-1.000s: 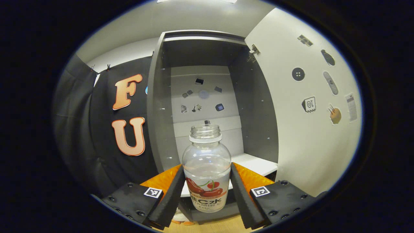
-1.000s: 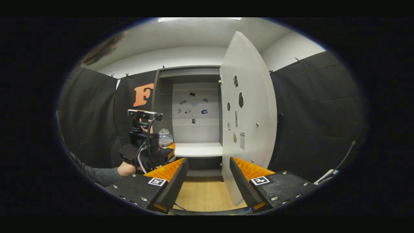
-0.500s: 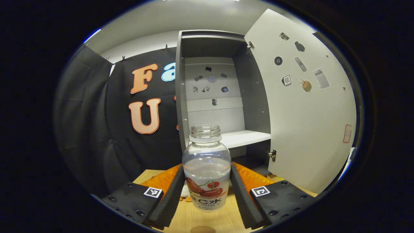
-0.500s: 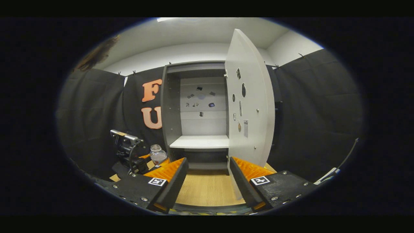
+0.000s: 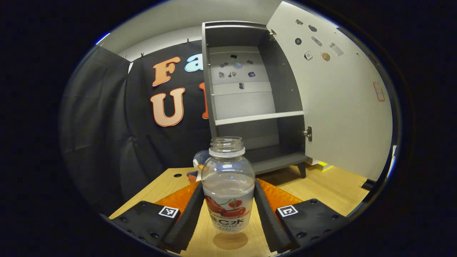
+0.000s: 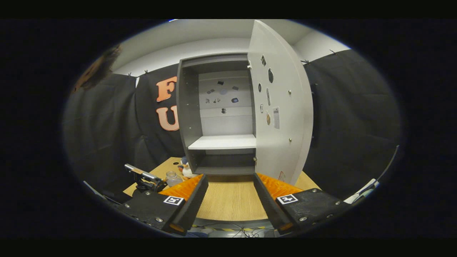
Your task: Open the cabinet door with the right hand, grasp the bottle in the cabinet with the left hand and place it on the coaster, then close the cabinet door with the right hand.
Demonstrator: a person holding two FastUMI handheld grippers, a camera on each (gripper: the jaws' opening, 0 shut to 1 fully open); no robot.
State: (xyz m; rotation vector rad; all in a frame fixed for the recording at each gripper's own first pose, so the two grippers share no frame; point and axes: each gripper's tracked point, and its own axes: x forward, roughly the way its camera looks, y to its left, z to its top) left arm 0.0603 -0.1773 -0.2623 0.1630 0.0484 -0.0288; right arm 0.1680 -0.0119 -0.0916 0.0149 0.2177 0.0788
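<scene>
Since the earlier frame we have lowered the bottle [image 5: 228,185] from cabinet height to just above the coaster [image 5: 230,240]. The left tongs [image 5: 228,210] clamp it on both sides. The cabinet door [image 6: 280,107] stands open; the right tongs [image 6: 228,200] are spread and empty. The coaster is partly hidden, probably directly beneath.

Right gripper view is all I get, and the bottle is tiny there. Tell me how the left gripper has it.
Observer: In the left gripper view, both fingers of the left gripper press on the lower body of the bottle, which is upright.
Operator: Now give me the coaster.
Observer: The coaster lies on the table directly under the bottle. A sliver of wood shows between them, so it seems not yet down.
Operator: Check the cap.
Observer: None; the neck is open.
</scene>
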